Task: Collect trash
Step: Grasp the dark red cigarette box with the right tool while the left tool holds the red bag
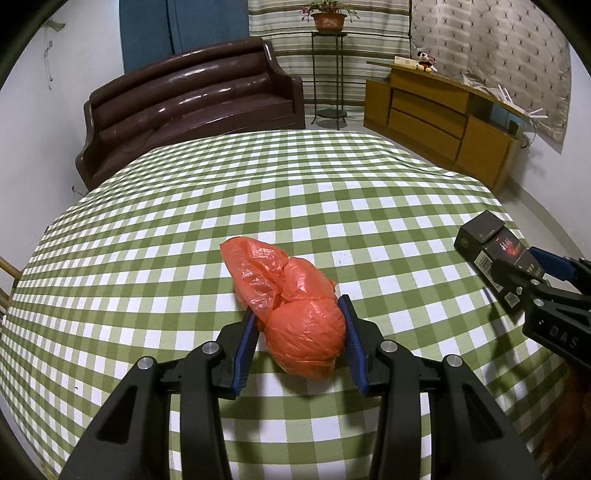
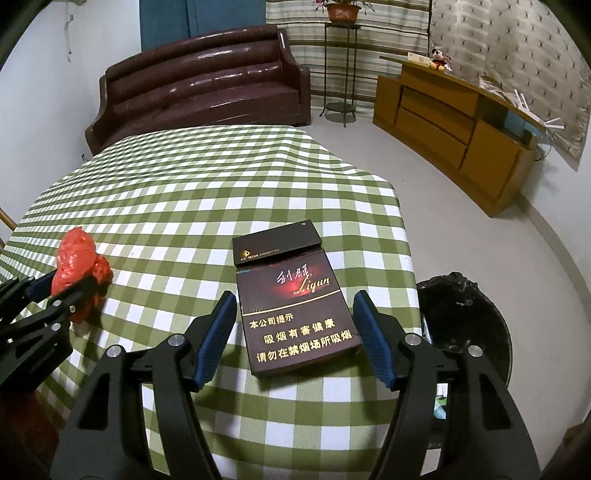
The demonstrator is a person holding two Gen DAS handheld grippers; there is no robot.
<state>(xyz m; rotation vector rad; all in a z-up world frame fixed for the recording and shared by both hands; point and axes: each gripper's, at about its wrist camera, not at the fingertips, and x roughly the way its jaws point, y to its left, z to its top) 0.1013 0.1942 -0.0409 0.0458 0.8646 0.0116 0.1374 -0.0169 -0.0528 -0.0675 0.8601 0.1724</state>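
- A tabletop (image 1: 184, 221) covered with a green-and-white checked cloth fills both views.
- The left tool (image 1: 300, 314) sits low over the tabletop with its two blue-padded fingers (image 1: 245, 343) on either side of a crumpled orange plastic bag (image 1: 295, 302).
- The round, bunched end of the bag is between the pads; the right pad touches it and the left pad is touching or just beside it. The tool looks closed onto the bag, though how firmly cannot be told.
- The looser end of the bag spreads forward on the cloth beyond the fingertips.
- The right tool (image 2: 295, 310) is spread wide, its fingers (image 2: 373, 343) standing apart from a dark cigarette pack (image 2: 291, 306) that lies flat between them, face up with gold lettering.
- The pack's lid is flipped open at the far end. Neither pad touches the pack.
- The pack lies near the right edge of the tabletop, well apart from the bag.
- In the left view, the pack (image 1: 491, 251) and the right tool appear at the far right edge.
- In the right view, the bag (image 2: 79, 258) and the left tool show at the far left.
- A bin lined with a black bag (image 2: 476, 332) stands on the floor just beside the right edge of the tabletop.
- Behind the tabletop are a dark brown sofa (image 1: 192, 103), a wooden cabinet (image 1: 436, 122) and a potted plant (image 1: 328, 16) on a tall stand.
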